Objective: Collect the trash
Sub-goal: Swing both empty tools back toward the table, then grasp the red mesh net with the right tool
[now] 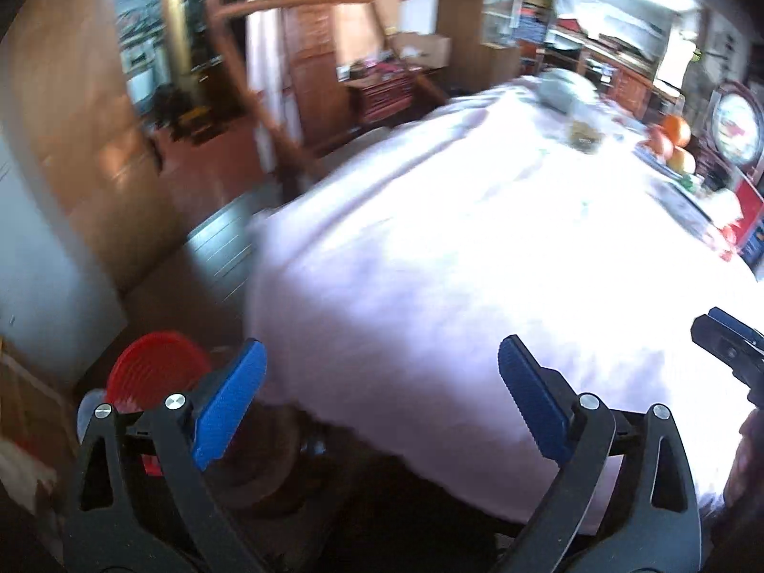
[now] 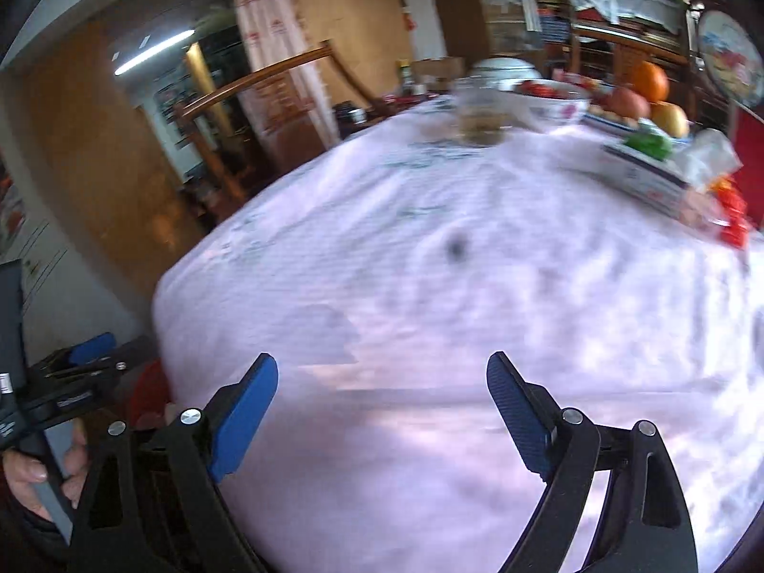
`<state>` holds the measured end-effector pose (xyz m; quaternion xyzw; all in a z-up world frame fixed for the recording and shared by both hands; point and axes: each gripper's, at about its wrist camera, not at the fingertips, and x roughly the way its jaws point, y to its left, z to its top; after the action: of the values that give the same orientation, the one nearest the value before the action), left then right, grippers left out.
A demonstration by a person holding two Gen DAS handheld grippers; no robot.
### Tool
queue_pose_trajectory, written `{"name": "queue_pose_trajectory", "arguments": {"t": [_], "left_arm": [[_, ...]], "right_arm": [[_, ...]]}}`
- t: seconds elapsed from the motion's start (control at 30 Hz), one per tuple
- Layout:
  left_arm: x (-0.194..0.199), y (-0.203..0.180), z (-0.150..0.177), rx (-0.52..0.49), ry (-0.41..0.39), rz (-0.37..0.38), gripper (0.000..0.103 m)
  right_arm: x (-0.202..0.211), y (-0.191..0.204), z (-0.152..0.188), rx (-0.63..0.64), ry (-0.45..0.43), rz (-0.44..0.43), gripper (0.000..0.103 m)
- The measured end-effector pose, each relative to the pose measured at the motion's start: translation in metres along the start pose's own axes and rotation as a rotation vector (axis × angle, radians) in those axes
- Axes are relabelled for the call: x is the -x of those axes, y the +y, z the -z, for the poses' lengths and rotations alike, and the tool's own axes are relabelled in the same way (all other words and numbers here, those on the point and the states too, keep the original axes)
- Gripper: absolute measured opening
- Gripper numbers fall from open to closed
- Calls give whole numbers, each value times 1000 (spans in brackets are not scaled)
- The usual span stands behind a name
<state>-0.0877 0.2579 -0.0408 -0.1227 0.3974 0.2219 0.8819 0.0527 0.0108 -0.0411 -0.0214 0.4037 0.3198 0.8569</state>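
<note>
Left claw (image 1: pixel 382 396) spread wide, nothing between the pads, above the near edge of the white-clothed counter (image 1: pixel 477 248). Right claw (image 2: pixel 382 410) likewise parted and bare. Red bin (image 1: pixel 155 365) at eight o'clock, low beside the counter (contents hidden). No trash discernible through the blur.

White cloth tablecloth (image 2: pixel 429 248); ribbed red plastic basket (image 1: pixel 153 367); wooden chair (image 2: pixel 267 76).
</note>
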Motion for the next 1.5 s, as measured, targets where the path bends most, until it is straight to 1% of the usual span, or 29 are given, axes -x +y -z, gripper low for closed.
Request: {"name": "queue_pose_trajectory", "arguments": {"t": [0.07, 0.1, 0.2, 0.33, 0.53, 0.67, 0.8, 0.9, 0.93, 1.03, 1.17, 1.3, 1.4, 1.47, 1.5], "left_arm": [[-3, -25, -8, -37, -6, 21, 94], [-4, -37, -11, -51, -7, 34, 94], [-10, -72, -21, -94, -14, 75, 94], [-18, -119, -32, -155, -11, 134, 94], [-29, -191, -45, -259, -22, 210, 94], [-39, -232, -55, -310, -23, 256, 94], [-48, -263, -65, -323, -16, 294, 94], [-61, -283, -74, -322, 8, 323, 94], [-66, -290, -78, -318, 15, 328, 94], [-78, -309, -89, -304, 35, 354, 94], [-92, -330, -102, -278, 46, 376, 94], [-111, -341, -101, -287, 57, 379, 94], [-116, -340, -95, -325, 62, 379, 94], [-110, -335, -99, -324, 21, 400, 94], [-107, -333, -100, -324, -6, 387, 94]], "right_arm": [[8, -28, 0, -32, -13, 48, 88], [14, -32, 2, -45, -21, 63, 88], [24, -66, 0, -92, -42, 117, 88], [37, -116, -4, -164, -70, 197, 92], [55, -170, -9, -243, -102, 285, 92], [55, -198, -11, -300, -110, 318, 92], [49, -215, -9, -343, -123, 340, 92], [42, -226, -6, -345, -154, 415, 92], [41, -229, -5, -346, -151, 424, 92], [42, -236, -3, -371, -160, 414, 92], [41, -242, -2, -382, -163, 438, 92], [40, -241, 0, -376, -175, 451, 92], [38, -240, -3, -392, -155, 414, 92], [34, -241, -11, -413, -114, 373, 92], [31, -242, -17, -406, -95, 366, 92]]}}
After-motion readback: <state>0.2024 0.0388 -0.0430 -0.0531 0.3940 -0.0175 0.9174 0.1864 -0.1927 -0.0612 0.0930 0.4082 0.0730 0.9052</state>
